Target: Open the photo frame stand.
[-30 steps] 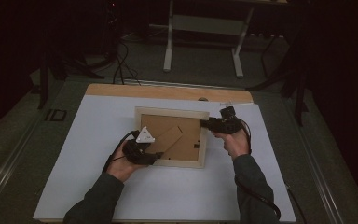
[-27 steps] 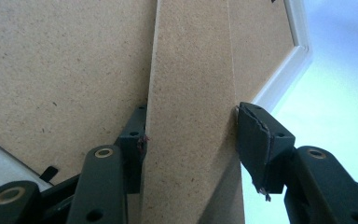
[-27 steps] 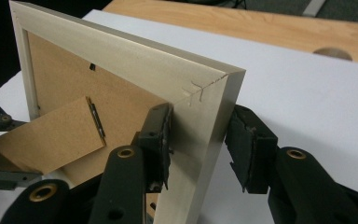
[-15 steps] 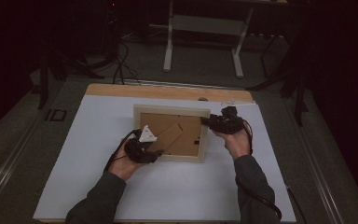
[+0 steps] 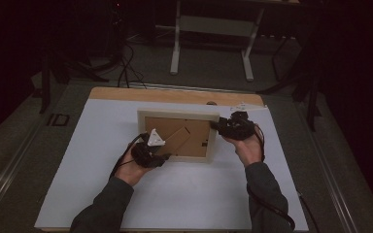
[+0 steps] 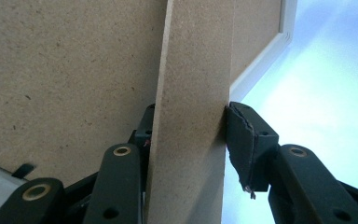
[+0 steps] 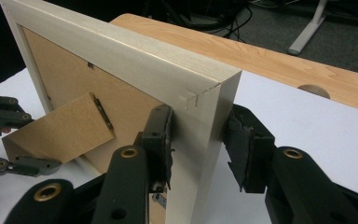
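Now left gripper (image 6: pixel 186 154) clamps stand (image 6: pixel 191 107), right gripper (image 7: pixel 198 140) frame (image 7: pixel 121 56).

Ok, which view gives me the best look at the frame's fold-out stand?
The right gripper view: the stand shows whole, swung out from the frame's back on its hinge, the left gripper at its end. The left gripper view shows a close strip of it. The high view shows it small and dim.

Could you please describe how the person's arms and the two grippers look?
Both forearms wear dark grey long sleeves. Each hand carries a black gripper. The left gripper bears a light grey three-cornered plate on top, and a black cable trails from it. The right gripper trails a black cable along its sleeve. Up close, the jaws are black links with brass-coloured pivot rings and worn black pads.
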Demonstrator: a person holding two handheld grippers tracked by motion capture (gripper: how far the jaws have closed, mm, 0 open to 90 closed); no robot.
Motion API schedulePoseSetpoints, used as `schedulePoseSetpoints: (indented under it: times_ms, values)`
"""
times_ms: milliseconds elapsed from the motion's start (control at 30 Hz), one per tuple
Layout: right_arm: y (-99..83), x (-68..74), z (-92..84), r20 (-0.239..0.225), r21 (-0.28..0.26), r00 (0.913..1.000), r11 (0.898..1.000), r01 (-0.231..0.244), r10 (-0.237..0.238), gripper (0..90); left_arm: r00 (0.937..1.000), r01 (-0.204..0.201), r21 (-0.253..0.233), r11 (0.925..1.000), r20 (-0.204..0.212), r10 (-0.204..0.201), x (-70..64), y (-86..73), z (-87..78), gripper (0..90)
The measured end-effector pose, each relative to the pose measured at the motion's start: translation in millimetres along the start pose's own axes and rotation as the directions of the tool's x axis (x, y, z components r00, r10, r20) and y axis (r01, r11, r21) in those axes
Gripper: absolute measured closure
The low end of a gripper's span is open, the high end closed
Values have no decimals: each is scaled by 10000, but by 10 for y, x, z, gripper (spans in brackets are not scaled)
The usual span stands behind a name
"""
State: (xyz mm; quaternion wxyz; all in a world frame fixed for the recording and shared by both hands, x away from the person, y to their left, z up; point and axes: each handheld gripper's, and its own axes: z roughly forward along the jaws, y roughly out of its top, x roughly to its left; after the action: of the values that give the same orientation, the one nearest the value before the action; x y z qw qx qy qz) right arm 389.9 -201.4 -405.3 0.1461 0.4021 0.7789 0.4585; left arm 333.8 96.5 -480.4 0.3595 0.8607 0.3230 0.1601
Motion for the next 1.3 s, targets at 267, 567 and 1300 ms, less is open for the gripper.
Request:
schedulePoseSetpoints:
  times_ms: [267,567,1300]
  values:
    - [9,24,-29,98,-22,9998,9998,194,-194,620,9997,227,-121,9997,-97,-228,26,28,10,612]
    - [-7,36,-53,115,-148,9995,9994,306,-304,620,9988,471,-242,9986,-131,-474,45,43,22,626]
    - [-2,85,-69,96,-163,9971,9970,760,-758,615,9947,462,-325,9984,-906,-490,13,80,68,648]
